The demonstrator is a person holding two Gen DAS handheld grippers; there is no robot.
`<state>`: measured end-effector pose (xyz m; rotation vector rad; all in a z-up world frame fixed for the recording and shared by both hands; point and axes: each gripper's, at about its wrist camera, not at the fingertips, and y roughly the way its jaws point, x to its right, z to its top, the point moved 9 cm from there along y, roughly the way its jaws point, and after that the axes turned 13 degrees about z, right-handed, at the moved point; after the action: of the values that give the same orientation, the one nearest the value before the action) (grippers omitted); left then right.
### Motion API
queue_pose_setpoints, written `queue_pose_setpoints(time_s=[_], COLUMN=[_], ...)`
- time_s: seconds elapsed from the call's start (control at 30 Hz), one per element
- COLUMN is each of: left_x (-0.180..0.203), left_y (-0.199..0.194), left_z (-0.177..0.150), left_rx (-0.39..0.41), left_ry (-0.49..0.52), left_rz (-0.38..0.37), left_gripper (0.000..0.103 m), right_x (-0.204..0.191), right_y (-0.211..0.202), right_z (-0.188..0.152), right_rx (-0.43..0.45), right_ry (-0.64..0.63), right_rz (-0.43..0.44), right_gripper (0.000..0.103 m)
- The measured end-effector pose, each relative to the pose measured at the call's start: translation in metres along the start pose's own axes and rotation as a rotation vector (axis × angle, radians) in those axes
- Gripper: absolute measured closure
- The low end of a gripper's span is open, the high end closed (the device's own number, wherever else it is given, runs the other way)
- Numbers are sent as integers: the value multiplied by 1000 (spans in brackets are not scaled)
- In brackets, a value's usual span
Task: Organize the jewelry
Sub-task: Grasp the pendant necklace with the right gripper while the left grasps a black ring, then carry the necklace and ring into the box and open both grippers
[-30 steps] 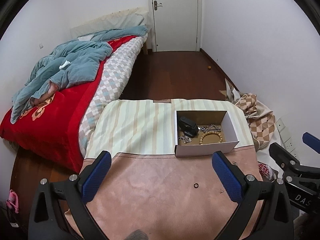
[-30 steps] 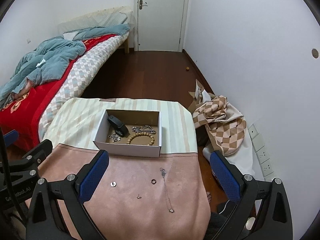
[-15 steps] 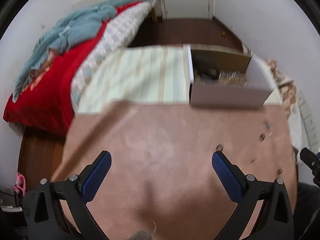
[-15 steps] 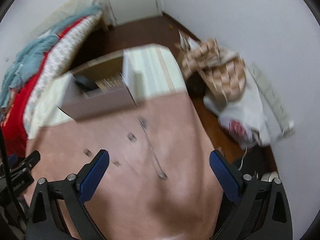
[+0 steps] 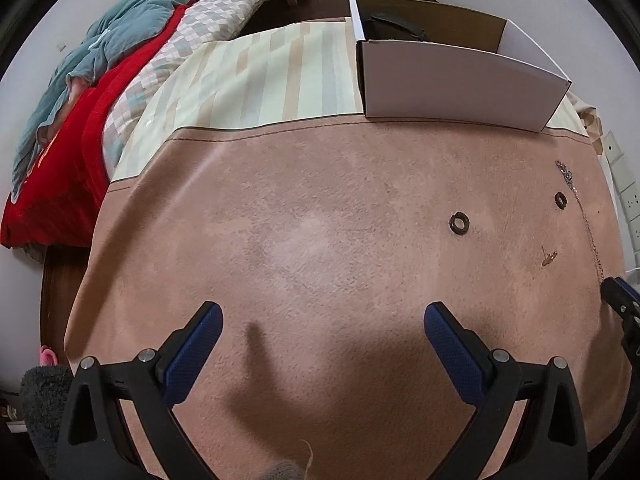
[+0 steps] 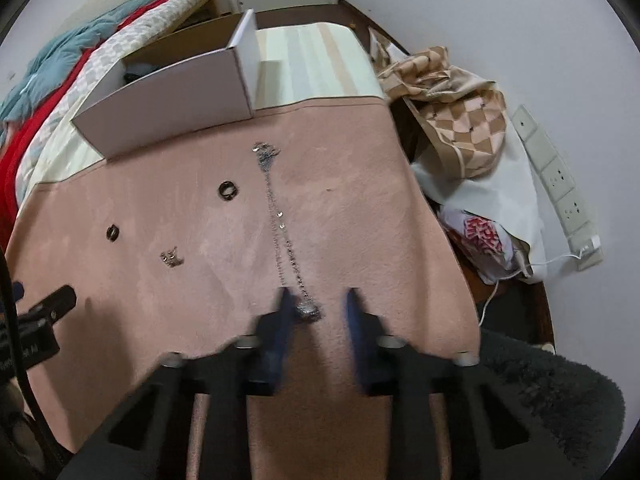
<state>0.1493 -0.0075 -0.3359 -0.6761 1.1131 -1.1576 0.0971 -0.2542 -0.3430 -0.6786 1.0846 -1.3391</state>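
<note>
We are at the pick-up step, by our reading. In the left wrist view the left tongs [image 5: 320, 344] hang spread and empty over bare worktop [image 5: 280, 208], low in the frame. In the right wrist view, rings [image 6: 228, 191] and an earring [image 6: 171, 258] lie at left, the box [image 6: 168, 108] upper left; lower centre, the right tongs [image 6: 318, 308] are closing around the necklace [image 6: 276, 216] pendant, not yet pinching. Next: a firm pinch, lift, carry to the box.

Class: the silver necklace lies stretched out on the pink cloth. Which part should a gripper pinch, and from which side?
Pinch the pendant at the near end of the necklace, from above. The chain lies flat and thin; the pendant is its one bulky lump. The right gripper is closing around it.
</note>
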Motion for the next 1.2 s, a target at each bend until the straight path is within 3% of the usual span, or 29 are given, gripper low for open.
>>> queue_pose_setpoints(time_s=[0.23, 0.47, 0.53, 0.6, 0.73, 0.83, 0.9, 0.97, 1.2], left_x=[0, 28, 39, 49, 62, 68, 72, 73, 72], left_y=[6, 4, 5, 6, 0, -8, -12, -14, -27], left_z=[11, 28, 30, 30, 36, 41, 42, 43, 39], left_rx=[-22, -21, -12, -15, 23, 60, 69, 68, 83], left_ry=[-32, -21, 7, 27, 48, 68, 84, 88, 90], left_rz=[-53, -163, -171, -180, -184, -196, -206, -217, -258], left_gripper=[0, 1, 8, 22, 28, 55, 83, 93, 93], right_x=[-17, -18, -17, -15, -9, -6, -6, -7, -12], right_y=[-21, -22, -20, -18, -12, -9, -9, -10, -19], right_z=[0, 5, 3, 3, 2, 0, 1, 2, 8], right_rx=[27, 34, 34, 31, 24, 18, 19, 23, 46], right_ry=[38, 49, 50, 54, 61, 67, 67, 68, 71], right_rz=[142, 134, 120, 114, 99, 94, 92, 93, 111], right_gripper=[91, 91, 91, 91, 91, 91, 91, 91, 91])
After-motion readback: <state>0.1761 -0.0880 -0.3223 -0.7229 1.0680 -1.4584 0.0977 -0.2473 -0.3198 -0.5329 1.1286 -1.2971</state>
